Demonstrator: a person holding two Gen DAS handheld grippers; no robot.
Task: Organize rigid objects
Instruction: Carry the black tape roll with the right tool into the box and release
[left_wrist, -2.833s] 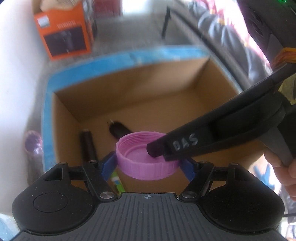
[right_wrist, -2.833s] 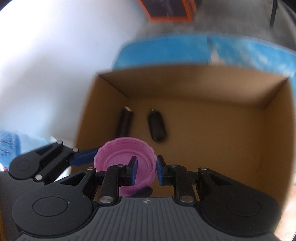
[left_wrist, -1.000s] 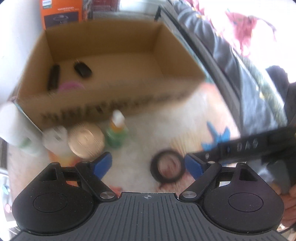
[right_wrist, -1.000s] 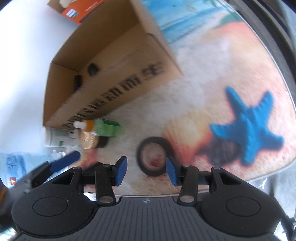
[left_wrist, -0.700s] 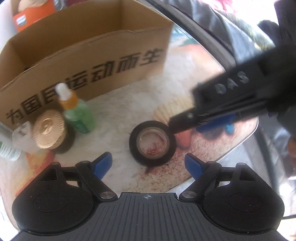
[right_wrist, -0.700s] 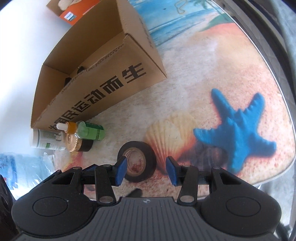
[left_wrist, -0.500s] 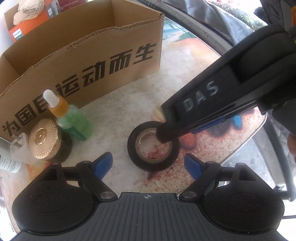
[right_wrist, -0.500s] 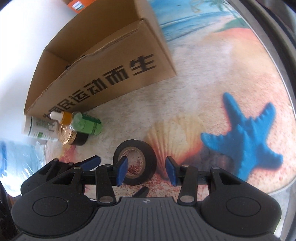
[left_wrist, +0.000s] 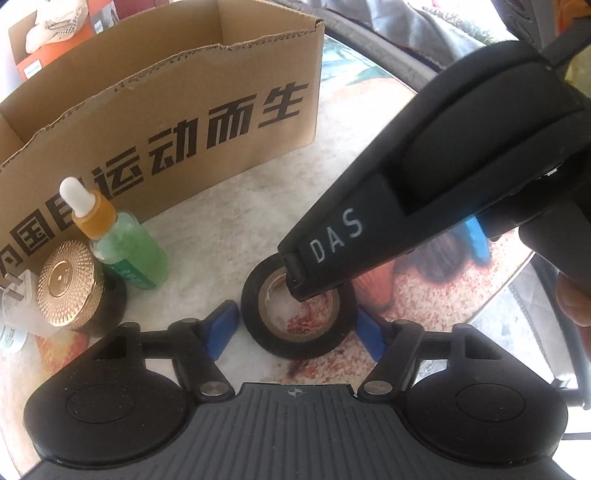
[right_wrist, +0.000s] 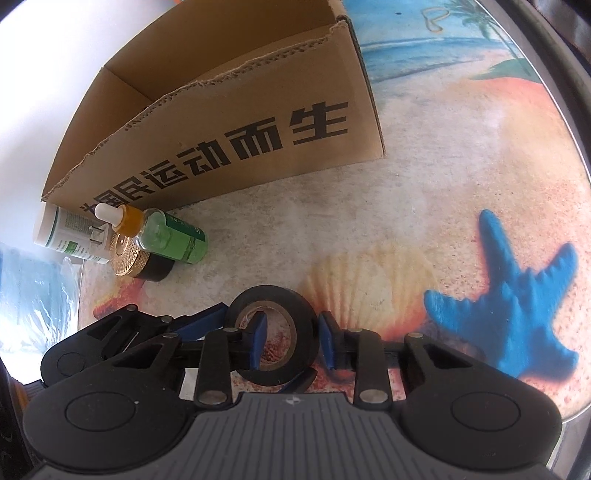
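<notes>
A black tape roll lies flat on the beach-print table. My left gripper points down at it, and its blue fingers flank the roll's outside. The jaws are closing, with a sliver of gap on the left side. My right gripper comes in from the right. One of its fingers is inside the roll's hole and the other is outside the rim. Its jaws are closing around that wall, and the inner pad is still clear of it.
An open cardboard box with black lettering stands behind. By its left end stand a green dropper bottle, a gold-lidded jar and a white tube. The table's round edge runs close on the right.
Both grippers left the box, where they held a pink lid, and came down over the tape roll. Their jaws have narrowed, and the right finger has entered the roll's hole.
</notes>
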